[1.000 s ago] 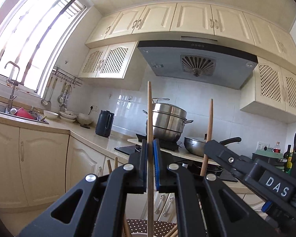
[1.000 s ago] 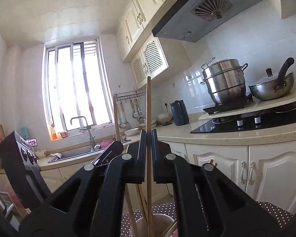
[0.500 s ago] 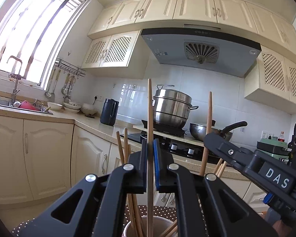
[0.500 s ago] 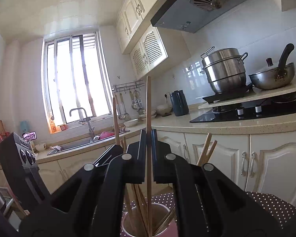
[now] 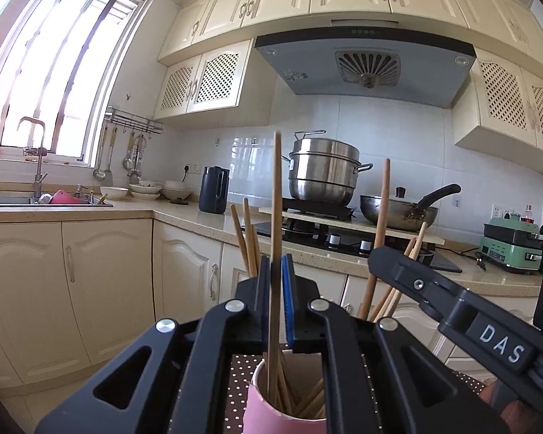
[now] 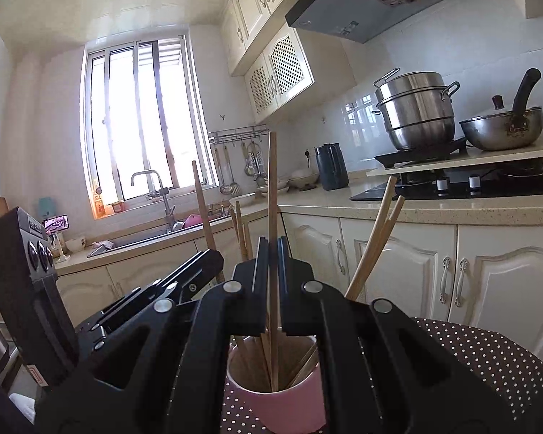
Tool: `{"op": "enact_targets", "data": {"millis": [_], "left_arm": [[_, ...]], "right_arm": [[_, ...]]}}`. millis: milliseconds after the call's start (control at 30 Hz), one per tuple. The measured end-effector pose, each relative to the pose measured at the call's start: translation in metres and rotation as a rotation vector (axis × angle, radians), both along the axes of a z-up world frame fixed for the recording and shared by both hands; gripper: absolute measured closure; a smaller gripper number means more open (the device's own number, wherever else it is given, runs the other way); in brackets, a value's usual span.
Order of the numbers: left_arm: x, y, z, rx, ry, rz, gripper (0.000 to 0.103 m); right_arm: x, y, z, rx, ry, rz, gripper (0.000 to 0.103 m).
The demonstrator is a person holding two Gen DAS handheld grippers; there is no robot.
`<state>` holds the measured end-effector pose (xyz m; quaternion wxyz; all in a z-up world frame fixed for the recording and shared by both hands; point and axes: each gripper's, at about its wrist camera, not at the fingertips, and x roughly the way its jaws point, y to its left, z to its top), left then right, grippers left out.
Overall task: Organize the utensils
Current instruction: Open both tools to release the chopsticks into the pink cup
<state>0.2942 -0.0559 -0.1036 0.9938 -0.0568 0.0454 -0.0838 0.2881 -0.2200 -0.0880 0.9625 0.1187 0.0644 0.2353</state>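
The left gripper (image 5: 277, 300) and right gripper (image 6: 271, 285) each pinch one upright chopstick (image 5: 276, 217), tips inside the pink cup (image 6: 271, 401). Releasing askew could snag the chopsticks already there or tip the cup.

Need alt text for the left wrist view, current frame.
The left gripper pinches one upright wooden chopstick, its lower end inside a pink cup already holding other chopsticks. The right gripper at right holds a second chopstick over the same cup. Behind: kitchen counter, steel pot, wok.
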Motion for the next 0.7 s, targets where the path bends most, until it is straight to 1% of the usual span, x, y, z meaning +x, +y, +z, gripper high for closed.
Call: {"op": "enact_targets", "data": {"millis": [33, 67, 167, 333, 533, 700], "left_arm": [[-0.001, 0.000, 0.000, 0.004, 0.001, 0.007, 0.078], [-0.003, 0.000, 0.001, 0.006, 0.000, 0.017, 0.074], [-0.011, 0.002, 0.003, 0.018, -0.004, 0.032, 0.071], [-0.023, 0.004, 0.008, 0.058, -0.017, 0.080, 0.057], [-0.037, 0.008, 0.015, 0.093, -0.015, 0.145, 0.045], [-0.049, 0.017, 0.019, 0.099, -0.011, 0.185, 0.042]], "right_arm": [[0.000, 0.000, -0.001, -0.002, 0.005, 0.002, 0.098], [-0.001, 0.000, -0.002, -0.004, 0.007, 0.002, 0.098], [-0.003, 0.001, -0.006, -0.018, 0.014, 0.002, 0.098], [-0.005, 0.003, -0.011, -0.041, 0.025, 0.009, 0.098], [-0.007, 0.010, -0.015, -0.085, 0.045, 0.021, 0.097], [-0.012, 0.017, -0.013, -0.113, 0.055, 0.030, 0.097]]}}
